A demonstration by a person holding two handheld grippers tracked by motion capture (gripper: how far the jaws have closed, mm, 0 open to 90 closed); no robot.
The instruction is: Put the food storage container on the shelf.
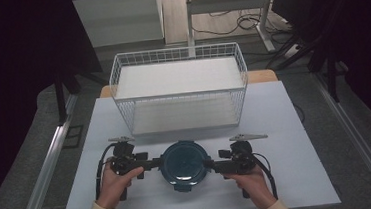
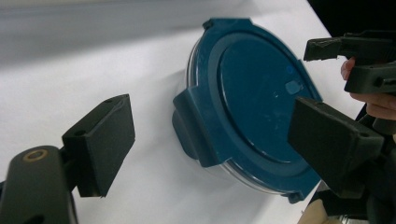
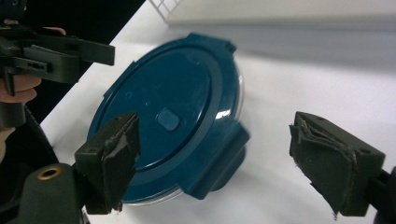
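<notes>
A round container with a dark blue lid (image 1: 184, 164) is sitting on the white bench (image 1: 285, 126), just in front of the white wire basket (image 1: 179, 87), and everything else is arranging itself around that container. The left gripper (image 1: 154, 163) is coming in at the container's left side and the right gripper (image 1: 213, 165) at its right side, so the two are facing each other across the lid. In the left gripper view the jaws are standing wide apart, holding nothing, with the lid's near clip tab (image 2: 189, 126) lying between them; one jaw is hanging over the lid and the other is out over bare bench. The right gripper view is showing the same on the opposite side: jaws spread wide, empty, straddling the other clip tab (image 3: 223, 156). This mirrored approach is probably aiming either to pinch the side tabs and unlatch the lid, or to clamp the rim from both sides and lift the container level, perhaps toward the basket behind it. The container is resting flat, with its lid apparently seated all round.
</notes>
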